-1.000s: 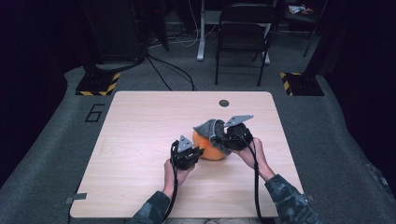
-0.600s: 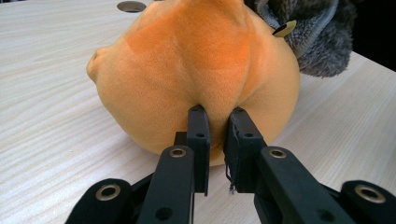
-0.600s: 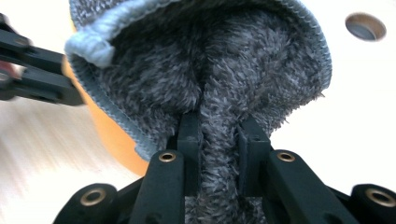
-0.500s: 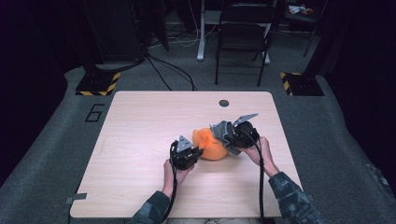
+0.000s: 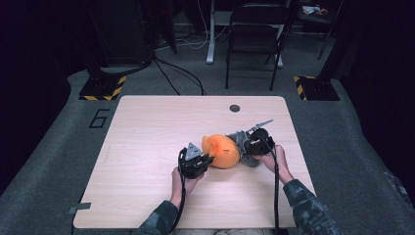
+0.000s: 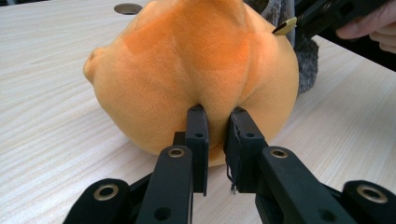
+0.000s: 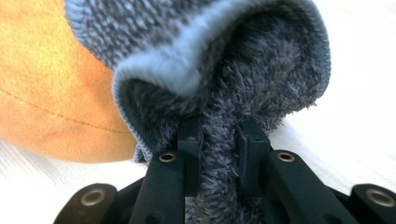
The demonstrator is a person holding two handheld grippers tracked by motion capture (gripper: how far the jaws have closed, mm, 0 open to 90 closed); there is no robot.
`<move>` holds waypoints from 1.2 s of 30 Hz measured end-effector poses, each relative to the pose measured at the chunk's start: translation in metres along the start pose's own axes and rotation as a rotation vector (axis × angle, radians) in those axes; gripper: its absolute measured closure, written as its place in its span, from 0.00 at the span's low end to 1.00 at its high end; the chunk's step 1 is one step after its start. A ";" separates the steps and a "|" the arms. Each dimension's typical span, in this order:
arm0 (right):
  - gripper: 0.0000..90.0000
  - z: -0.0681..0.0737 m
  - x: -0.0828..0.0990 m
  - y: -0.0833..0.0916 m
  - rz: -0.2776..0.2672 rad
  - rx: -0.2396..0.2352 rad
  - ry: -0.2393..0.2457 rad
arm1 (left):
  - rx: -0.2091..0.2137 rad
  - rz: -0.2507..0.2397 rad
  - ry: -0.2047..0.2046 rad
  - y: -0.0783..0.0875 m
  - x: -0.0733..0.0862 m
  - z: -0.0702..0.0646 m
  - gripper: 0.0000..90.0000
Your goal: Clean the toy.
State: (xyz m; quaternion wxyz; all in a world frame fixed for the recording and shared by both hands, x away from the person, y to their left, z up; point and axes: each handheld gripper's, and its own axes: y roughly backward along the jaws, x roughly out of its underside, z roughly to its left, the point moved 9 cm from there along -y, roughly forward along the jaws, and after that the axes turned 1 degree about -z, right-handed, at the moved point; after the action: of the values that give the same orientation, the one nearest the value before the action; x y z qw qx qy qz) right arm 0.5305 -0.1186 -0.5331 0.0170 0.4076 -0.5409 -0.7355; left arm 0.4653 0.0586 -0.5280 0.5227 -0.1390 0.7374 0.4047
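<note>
Dark room, pale wood table (image 5: 147, 147): orange plush toy (image 5: 222, 151) sits mid-table. Left gripper (image 5: 203, 159) pinches its fabric; right gripper (image 5: 243, 143) is clamped on grey knit hat (image 5: 240, 139) beside it. Hat-fitting stage, prob. Next: stretch cuff over toy.

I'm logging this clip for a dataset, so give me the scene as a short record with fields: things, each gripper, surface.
thing 1: orange plush toy, lying on the table
thing 2: grey knit hat with fuzzy lining, beside the plush
left gripper: shut on a fold of the plush
right gripper: shut on the hat's lining
surface: light wooden table
</note>
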 end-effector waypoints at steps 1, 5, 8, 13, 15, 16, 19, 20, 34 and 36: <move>0.84 0.001 -0.002 0.004 -0.010 0.004 0.003 | -0.002 0.001 0.000 0.000 0.000 0.001 0.89; 0.84 0.010 -0.018 0.028 -0.097 -0.012 0.044 | 0.001 0.001 0.006 0.000 0.000 0.002 0.89; 0.84 0.023 -0.031 0.046 -0.171 -0.048 0.060 | -0.001 0.001 -0.007 0.000 0.000 -0.001 0.89; 0.84 0.059 -0.046 0.066 -0.248 -0.110 0.121 | -0.001 0.002 -0.012 0.000 0.000 -0.002 0.89; 0.84 0.074 -0.047 0.067 -0.256 -0.126 0.148 | -0.003 0.001 -0.011 0.000 0.000 -0.002 0.89; 0.84 0.079 -0.048 0.066 -0.258 -0.137 0.164 | -0.003 0.001 -0.012 0.000 0.000 -0.003 0.89; 0.84 0.086 -0.046 0.060 -0.236 -0.109 0.195 | -0.004 0.003 -0.014 0.000 0.000 -0.003 0.88; 0.84 0.086 -0.045 0.056 -0.228 -0.105 0.213 | -0.004 0.004 -0.017 0.000 0.000 -0.002 0.89; 0.84 0.052 -0.031 0.037 -0.138 -0.066 0.159 | 0.000 0.008 -0.012 -0.001 0.002 -0.001 0.89; 0.84 0.048 -0.029 0.035 -0.123 -0.043 0.152 | 0.000 0.008 -0.013 -0.001 0.002 -0.001 0.89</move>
State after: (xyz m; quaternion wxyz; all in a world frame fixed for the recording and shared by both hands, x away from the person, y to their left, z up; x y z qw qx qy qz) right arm 0.5053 -0.0820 -0.4841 0.0218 0.4941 -0.4962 -0.7136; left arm 0.4644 0.0575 -0.5304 0.5257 -0.1333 0.7345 0.4078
